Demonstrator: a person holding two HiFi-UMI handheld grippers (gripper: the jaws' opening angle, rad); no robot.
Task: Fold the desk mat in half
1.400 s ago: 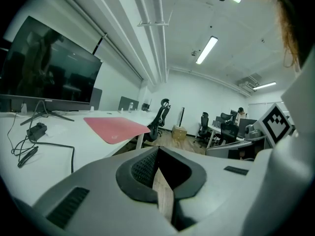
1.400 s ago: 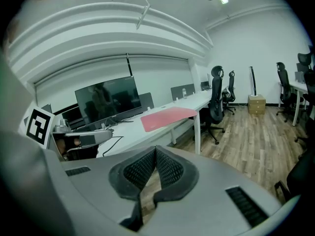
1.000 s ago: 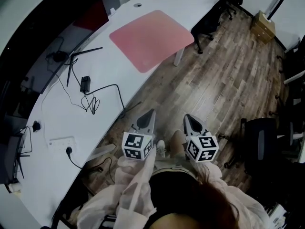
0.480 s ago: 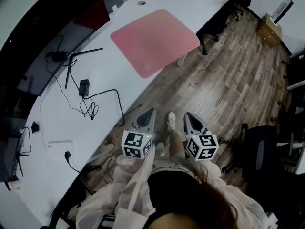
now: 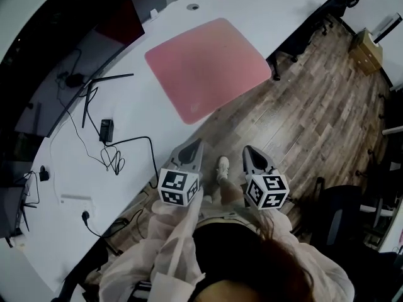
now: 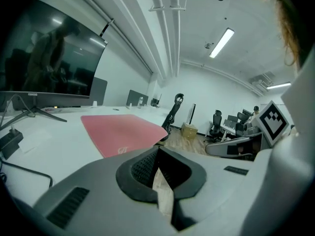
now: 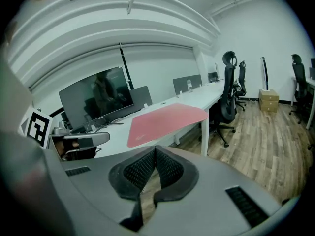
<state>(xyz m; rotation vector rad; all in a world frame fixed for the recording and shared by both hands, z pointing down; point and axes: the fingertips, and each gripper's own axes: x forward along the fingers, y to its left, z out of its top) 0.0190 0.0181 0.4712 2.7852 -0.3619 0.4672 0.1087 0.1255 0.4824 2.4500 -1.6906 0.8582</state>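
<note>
- Standing off from the desk (image 5: 135, 115), you hold the left gripper (image 5: 198, 146) and right gripper (image 5: 247, 151) side by side over the wood floor (image 5: 302, 106), touching nothing.
- Both pairs of jaws are pressed together, pads meeting, with nothing between them.
- The pink desk mat (image 5: 204, 65) lies flat and fully spread on the desk, well ahead of both jaws and left of their line.
- Progress: none showing, no edge lifted, no crease. Approach, edge grasp and fold-over are all left to you.
</note>
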